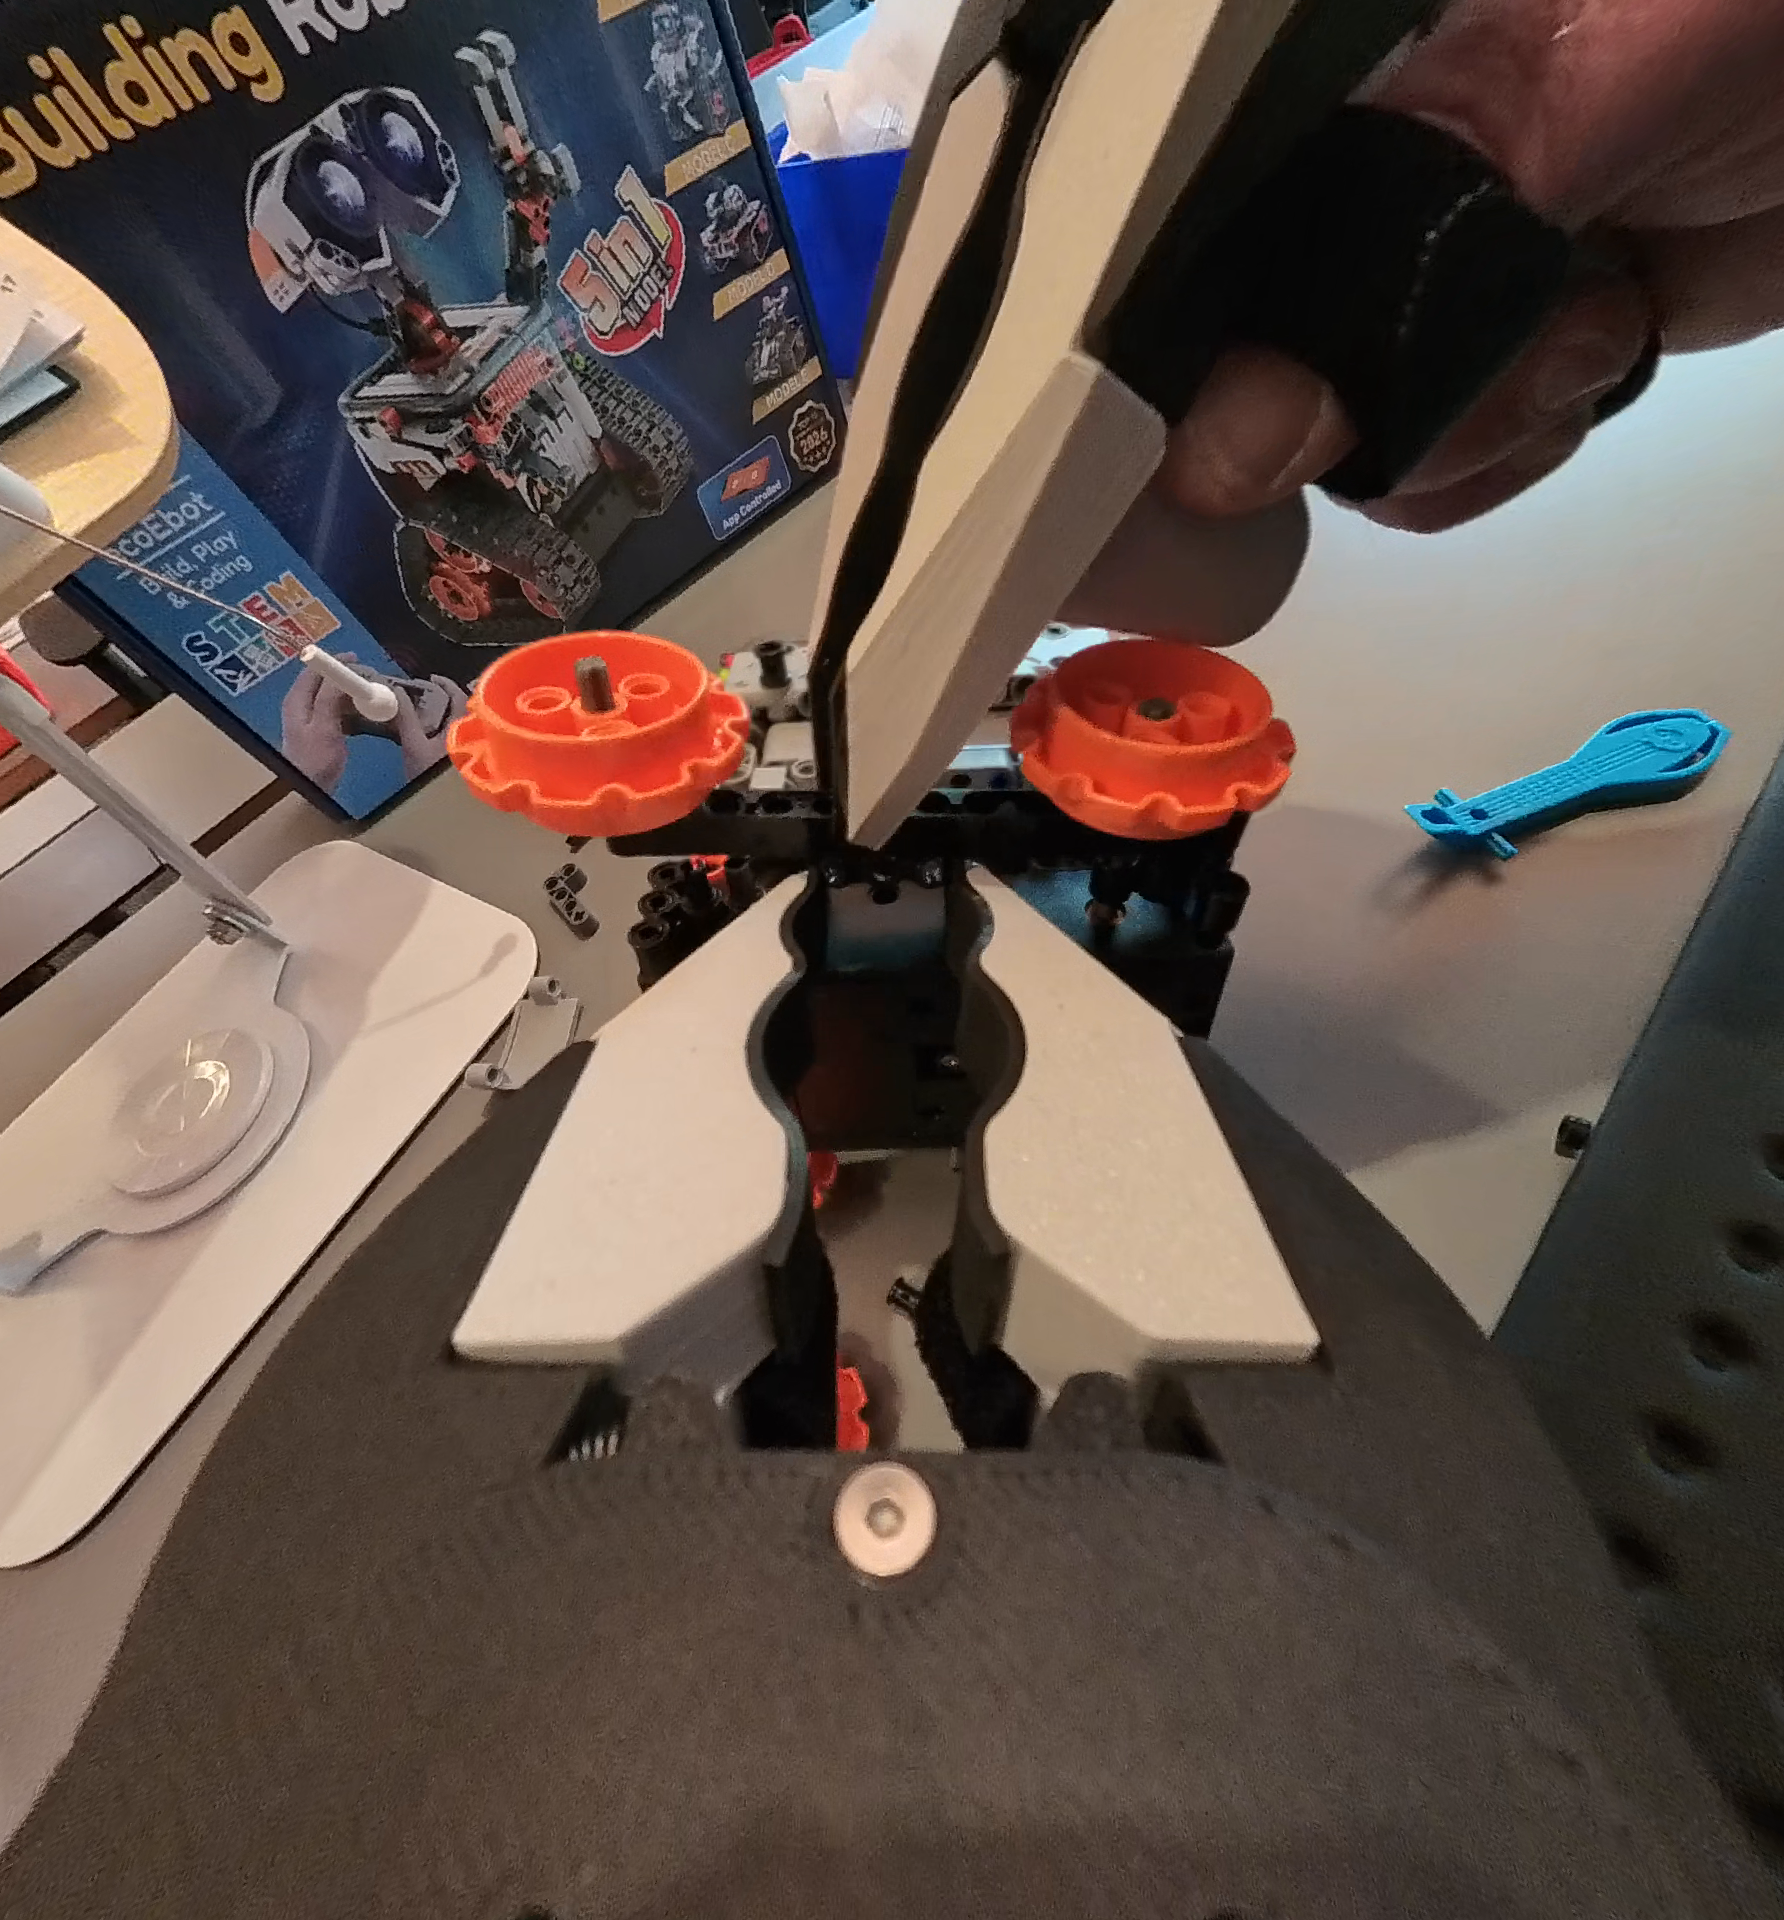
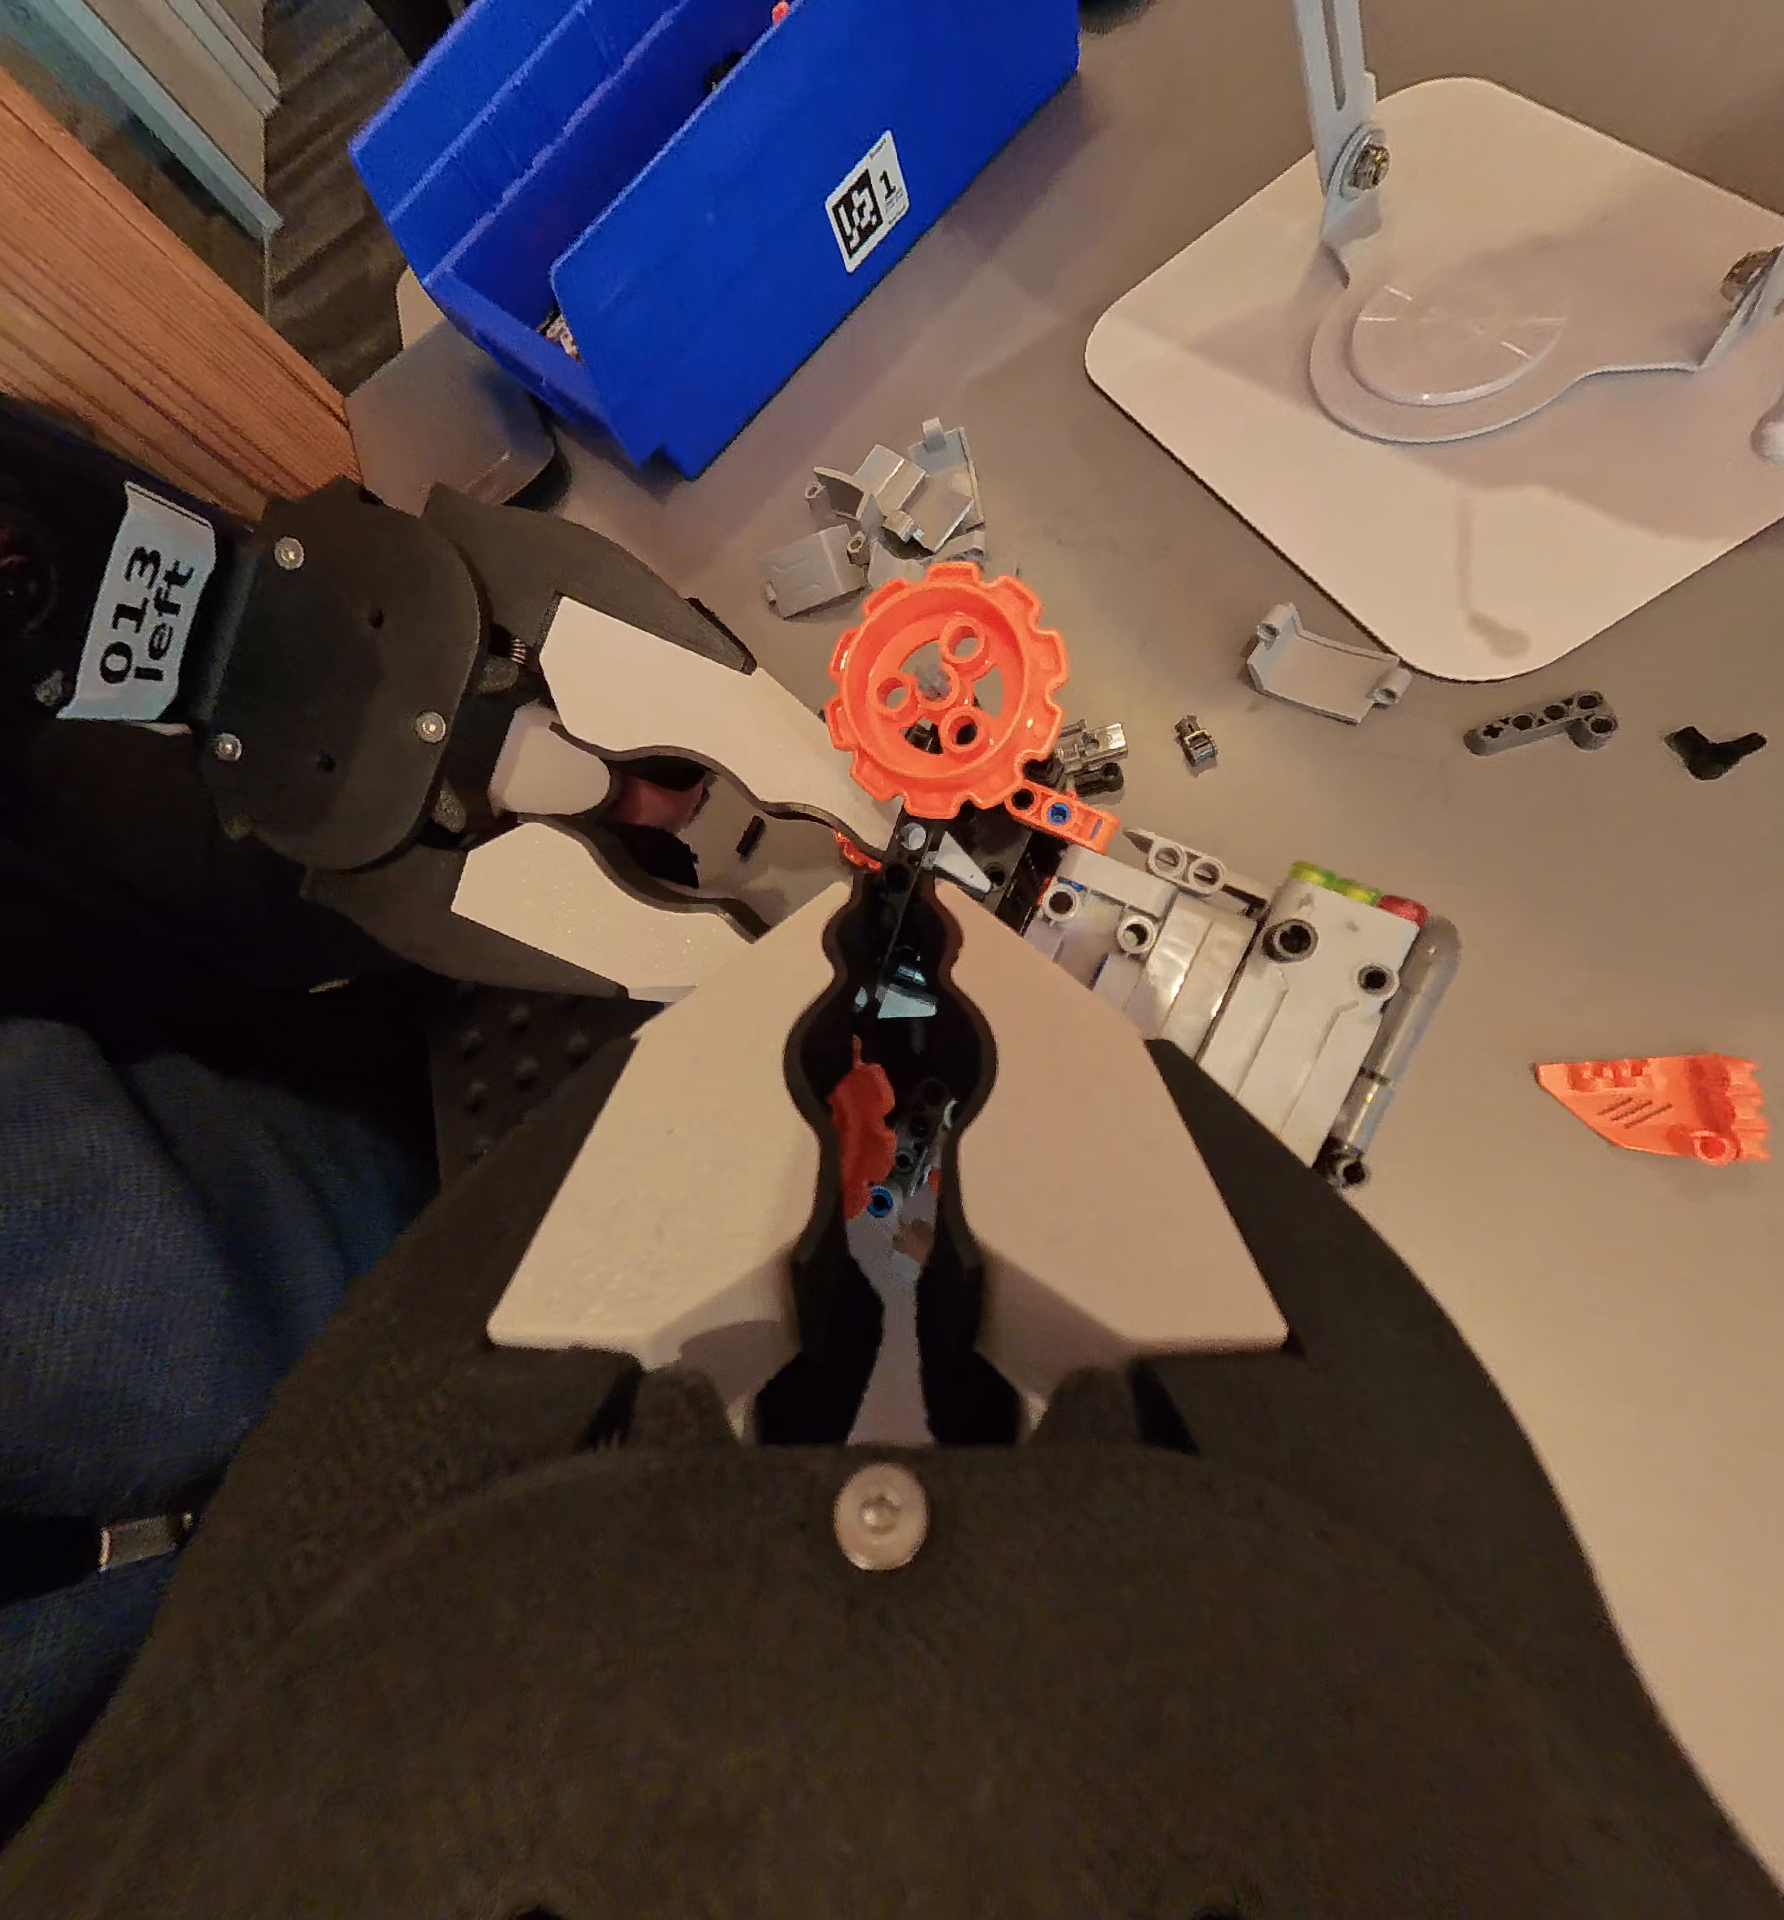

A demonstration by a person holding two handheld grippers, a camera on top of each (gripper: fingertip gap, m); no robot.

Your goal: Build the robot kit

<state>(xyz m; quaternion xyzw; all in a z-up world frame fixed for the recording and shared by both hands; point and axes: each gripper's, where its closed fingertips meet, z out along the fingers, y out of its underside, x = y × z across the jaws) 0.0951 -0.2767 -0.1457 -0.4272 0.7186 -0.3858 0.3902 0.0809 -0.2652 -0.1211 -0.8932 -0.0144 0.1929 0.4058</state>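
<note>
A building-block model with a black frame and two orange toothed wheels stands on the grey table. My left gripper is shut on the model's black frame from the near side. My right gripper comes down from above, held by a gloved hand, and is shut on a black beam between the wheels. In the right wrist view my right gripper pinches that beam just below one orange wheel. The left gripper grips from the left. The model's grey-white block lies to the right.
A printed toy box stands behind the model. A white stand base is at left, a blue flat tool at right. A blue bin, grey panels, a dark beam and an orange panel lie around. The grippers are tip to tip, or close to it.
</note>
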